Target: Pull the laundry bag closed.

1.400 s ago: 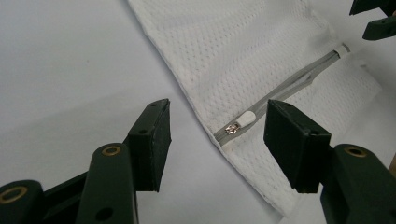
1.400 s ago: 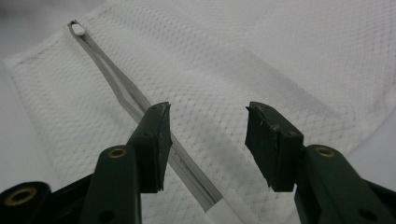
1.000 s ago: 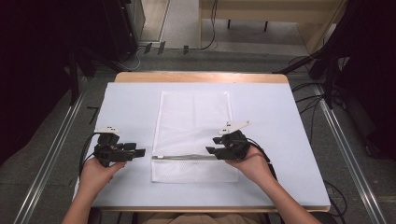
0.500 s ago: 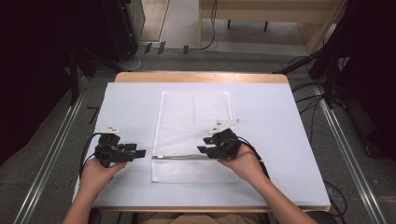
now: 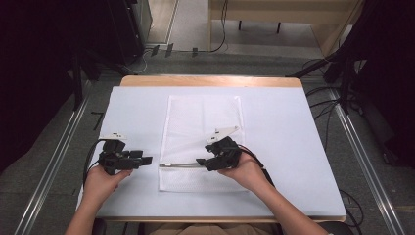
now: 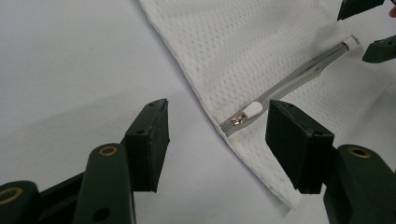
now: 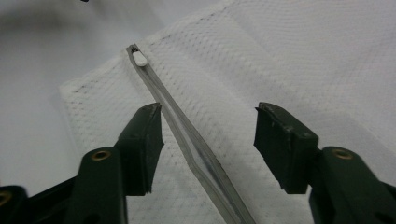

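The right gripper (image 7: 208,149) hangs over a white mesh bag (image 7: 299,70), its black jaws having just been opening and now standing apart. The bag's grey zipper (image 7: 187,140) runs up between them, touching neither, to a white pull (image 7: 139,58) near the bag's corner.

Even overhead light falls on the white table cover (image 5: 274,147), which reads bright and slightly washed out, while the surrounding floor and side equipment stay dark. Shadows are soft and short. In the gripper views, the near black jaws blur slightly; the mesh bag (image 6: 261,42) is sharp.
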The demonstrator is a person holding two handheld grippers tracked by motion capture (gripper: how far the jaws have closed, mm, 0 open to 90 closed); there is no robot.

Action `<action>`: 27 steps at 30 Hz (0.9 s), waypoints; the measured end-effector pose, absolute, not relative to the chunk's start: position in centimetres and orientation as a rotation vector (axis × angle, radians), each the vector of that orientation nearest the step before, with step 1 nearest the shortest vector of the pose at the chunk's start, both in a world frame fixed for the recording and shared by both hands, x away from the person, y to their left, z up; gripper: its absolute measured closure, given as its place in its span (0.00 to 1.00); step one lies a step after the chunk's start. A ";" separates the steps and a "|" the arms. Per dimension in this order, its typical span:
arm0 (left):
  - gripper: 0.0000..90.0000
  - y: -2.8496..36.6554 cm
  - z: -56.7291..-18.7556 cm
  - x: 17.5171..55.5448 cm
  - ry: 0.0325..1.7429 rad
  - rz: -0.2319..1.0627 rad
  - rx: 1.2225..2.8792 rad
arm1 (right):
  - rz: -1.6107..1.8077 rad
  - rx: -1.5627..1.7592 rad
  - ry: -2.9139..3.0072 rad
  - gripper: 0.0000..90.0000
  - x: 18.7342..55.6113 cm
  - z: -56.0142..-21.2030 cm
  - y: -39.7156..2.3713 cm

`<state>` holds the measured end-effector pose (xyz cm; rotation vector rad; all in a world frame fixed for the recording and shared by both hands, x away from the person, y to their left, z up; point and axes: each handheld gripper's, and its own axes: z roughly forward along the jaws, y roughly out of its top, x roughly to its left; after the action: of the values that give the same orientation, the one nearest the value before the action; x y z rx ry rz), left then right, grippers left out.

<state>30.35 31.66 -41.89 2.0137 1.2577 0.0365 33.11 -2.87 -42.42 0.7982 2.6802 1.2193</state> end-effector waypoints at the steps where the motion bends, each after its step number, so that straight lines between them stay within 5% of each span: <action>1: 0.44 31.7 -41.9 30.4 1.258 0.040 2.013 | 1.223 0.798 2.692 0.38 33.2 -42.5 -2.6; 17: 0.44 31.6 -41.9 30.6 1.249 0.046 2.029 | 1.249 0.746 2.707 0.27 33.4 -41.8 -0.4; 27: 0.44 31.5 -41.9 31.0 1.240 0.043 2.021 | 1.265 0.722 2.730 0.52 33.3 -41.8 1.2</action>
<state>30.98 31.52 -41.86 2.0210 1.2404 0.0431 33.31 1.19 -41.80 0.7219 2.7301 1.2647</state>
